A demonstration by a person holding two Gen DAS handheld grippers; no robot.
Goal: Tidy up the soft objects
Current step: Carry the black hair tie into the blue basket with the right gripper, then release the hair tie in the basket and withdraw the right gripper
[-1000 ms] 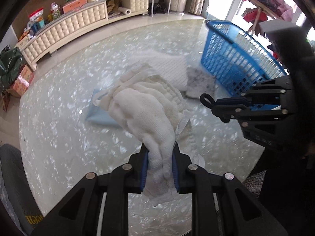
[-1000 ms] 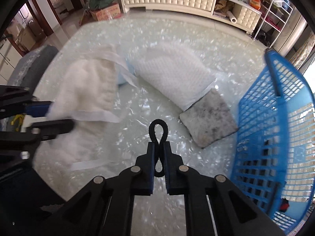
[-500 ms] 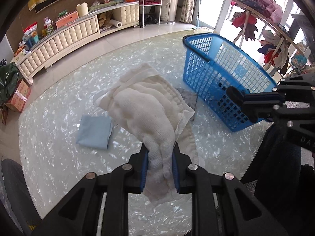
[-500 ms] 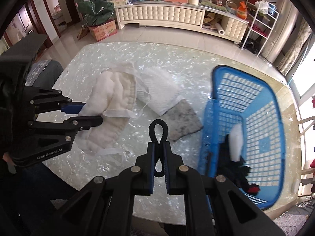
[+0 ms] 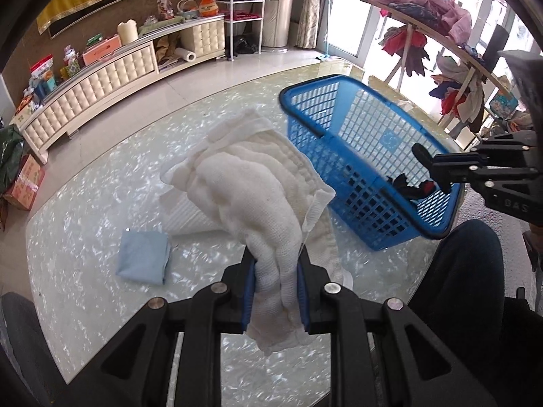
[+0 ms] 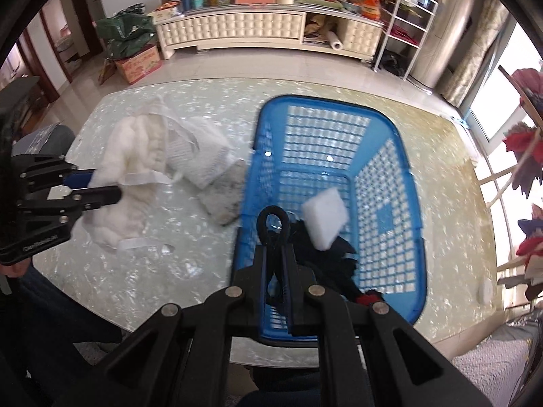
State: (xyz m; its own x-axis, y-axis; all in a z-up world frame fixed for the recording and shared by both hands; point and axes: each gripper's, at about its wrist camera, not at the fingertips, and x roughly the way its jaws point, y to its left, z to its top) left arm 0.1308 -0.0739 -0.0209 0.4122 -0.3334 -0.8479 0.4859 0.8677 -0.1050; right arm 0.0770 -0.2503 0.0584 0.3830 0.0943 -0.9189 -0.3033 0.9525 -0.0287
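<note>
- Above the worktop (image 5: 78, 237): left claw (image 5: 276, 283) clamped on one end of white quilted cloth (image 5: 258, 196), rest hangs loose w/ straps trailing.
- Right claw (image 6: 276, 257) pinched tight on black loop (image 6: 271, 225), over blue basket (image 6: 390, 156).
- Cloth looks light, floppy, non-fragile; grip a bunched fold, not the straps.
- Basket looks like the drop spot.

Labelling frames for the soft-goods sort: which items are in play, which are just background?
In play: white cloth in left tool; black loop in right tool; blue basket; white pad; grey pad; light blue cloth.

Background: cabinet; wire shelf; clothes rack; cardboard box.
</note>
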